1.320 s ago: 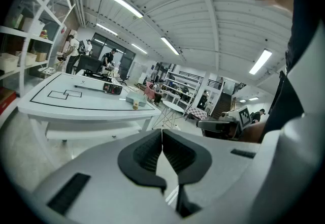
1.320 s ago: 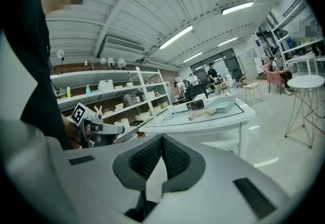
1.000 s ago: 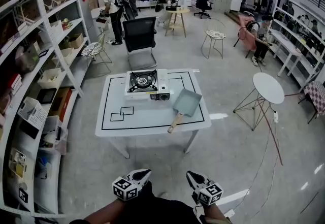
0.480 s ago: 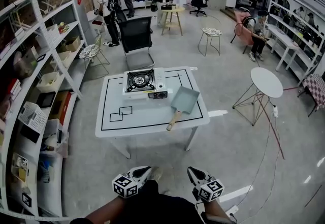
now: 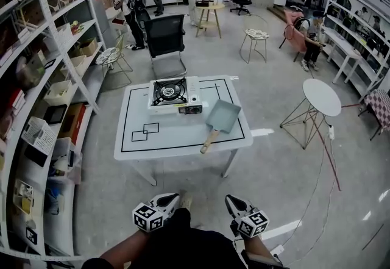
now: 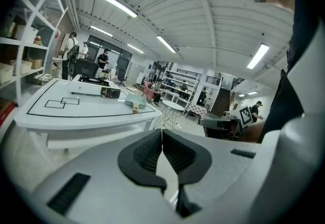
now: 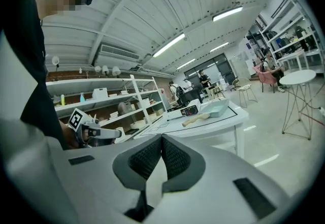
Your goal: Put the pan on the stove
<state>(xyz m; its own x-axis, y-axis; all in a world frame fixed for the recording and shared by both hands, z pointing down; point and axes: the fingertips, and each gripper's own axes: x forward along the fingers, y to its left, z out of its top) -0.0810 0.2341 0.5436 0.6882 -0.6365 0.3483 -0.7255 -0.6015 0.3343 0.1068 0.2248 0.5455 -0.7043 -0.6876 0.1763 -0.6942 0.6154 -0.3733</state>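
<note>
Grippers: left gripper (image 5: 172, 200) and right gripper (image 5: 230, 200) both closed, empty.
Risk: pan (image 5: 223, 116) handle near table (image 5: 177, 135) edge; a clumsy nudge could drop it.

The pan (image 5: 223, 116) is a shallow, rectangular, pale blue-grey one with a wooden handle (image 5: 209, 141). It lies flat and empty on the white table (image 5: 177, 139) just right of the frame's centre, handle angled toward the lower left. The stove (image 5: 173, 94), white with a black burner grate (image 5: 169, 91), sits just beside it to the upper left, nothing on it.
</note>
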